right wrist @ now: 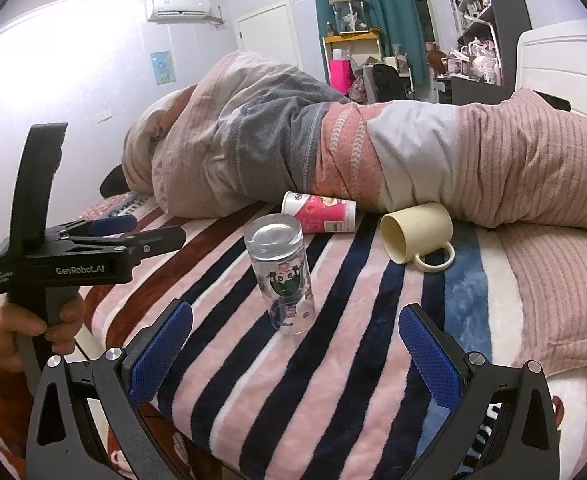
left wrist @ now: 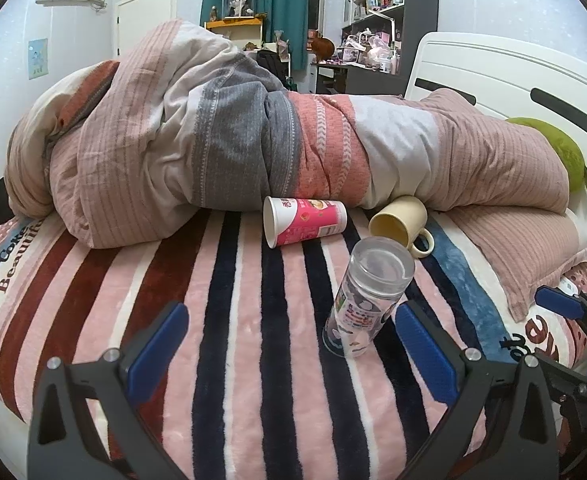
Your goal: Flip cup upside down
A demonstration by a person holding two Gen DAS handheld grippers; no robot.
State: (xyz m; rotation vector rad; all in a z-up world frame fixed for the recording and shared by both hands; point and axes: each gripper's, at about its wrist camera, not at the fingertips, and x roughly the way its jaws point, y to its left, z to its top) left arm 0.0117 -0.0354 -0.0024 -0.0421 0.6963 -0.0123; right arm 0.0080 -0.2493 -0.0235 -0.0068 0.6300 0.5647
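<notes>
- While both tools are held low over the bed, the clear glass cup (left wrist: 363,300) stands upside down on the striped blanket (left wrist: 233,320), its thick base on top and its rim on the fabric; it leans a little.
- The left tool (left wrist: 293,344) has its blue pads (left wrist: 155,346) wide apart and grips nothing; the cup stands just beside its right pad, apart from it.
- The right tool (right wrist: 295,354) is also spread wide and empty, and the glass cup (right wrist: 281,278) stands ahead of it, between the lines of its two fingers but not touched.
- In the right wrist view the left tool (right wrist: 105,236) shows from the side, held by a hand (right wrist: 33,328).
- Behind the glass cup a pink paper cup (left wrist: 303,226) lies on its side, mouth to the left.
- Near it a cream mug (left wrist: 403,226) lies on its side too, handle toward the camera.
- Both lie against the rolled duvet (left wrist: 213,140).
</notes>
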